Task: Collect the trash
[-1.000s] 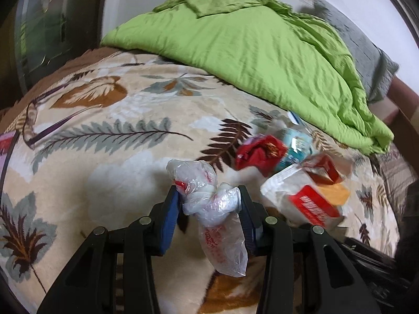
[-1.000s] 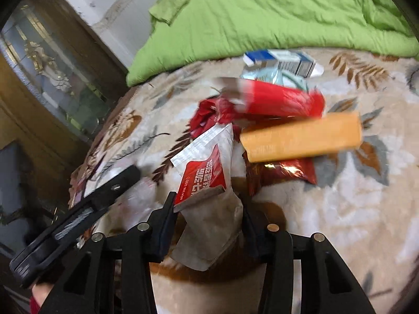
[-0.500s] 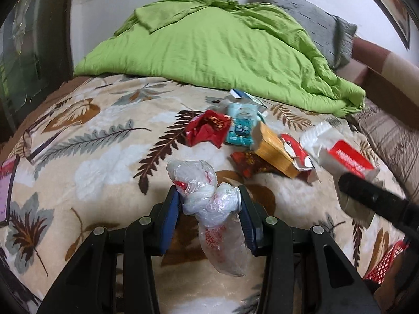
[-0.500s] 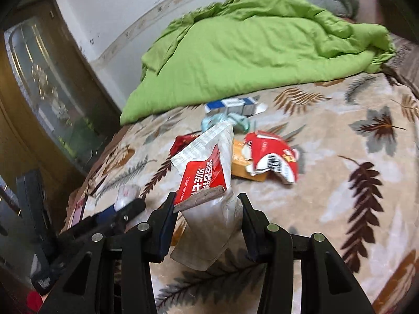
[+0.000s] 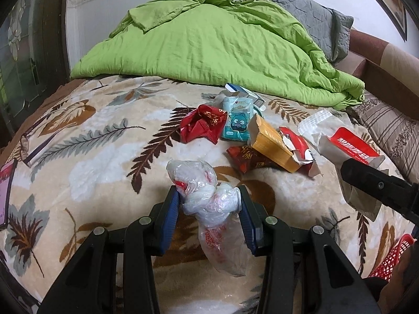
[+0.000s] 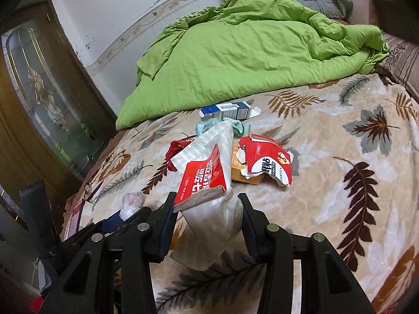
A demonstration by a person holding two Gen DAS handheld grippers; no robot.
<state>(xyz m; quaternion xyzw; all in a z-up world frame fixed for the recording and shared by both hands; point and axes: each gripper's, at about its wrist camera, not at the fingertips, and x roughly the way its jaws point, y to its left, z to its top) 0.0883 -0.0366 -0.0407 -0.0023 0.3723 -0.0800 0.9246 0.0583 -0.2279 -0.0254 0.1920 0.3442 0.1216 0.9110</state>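
Observation:
My left gripper (image 5: 209,201) is shut on a knotted clear plastic bag (image 5: 207,198) and holds it above the leaf-patterned blanket (image 5: 86,157). My right gripper (image 6: 207,209) is shut on a white and red wet-wipe packet (image 6: 207,175), also lifted; the packet shows in the left wrist view (image 5: 337,144) at the right. A pile of trash lies on the bed ahead: a crumpled red wrapper (image 5: 203,127), a teal tissue pack (image 5: 237,121), an orange box (image 5: 272,146), a torn red and white carton (image 6: 264,162) and a blue and white box (image 6: 227,110).
A green duvet (image 5: 214,41) is heaped across the back of the bed, with a grey pillow (image 5: 316,18) behind it. A red mesh basket (image 5: 392,259) shows at the lower right. Glasses (image 5: 28,144) lie at the bed's left edge. A wooden glass-door cabinet (image 6: 39,99) stands left.
Both grippers have pulled back and up from the trash pile, each keeping its item. The pile now lies farther ahead and the red basket has come into view.

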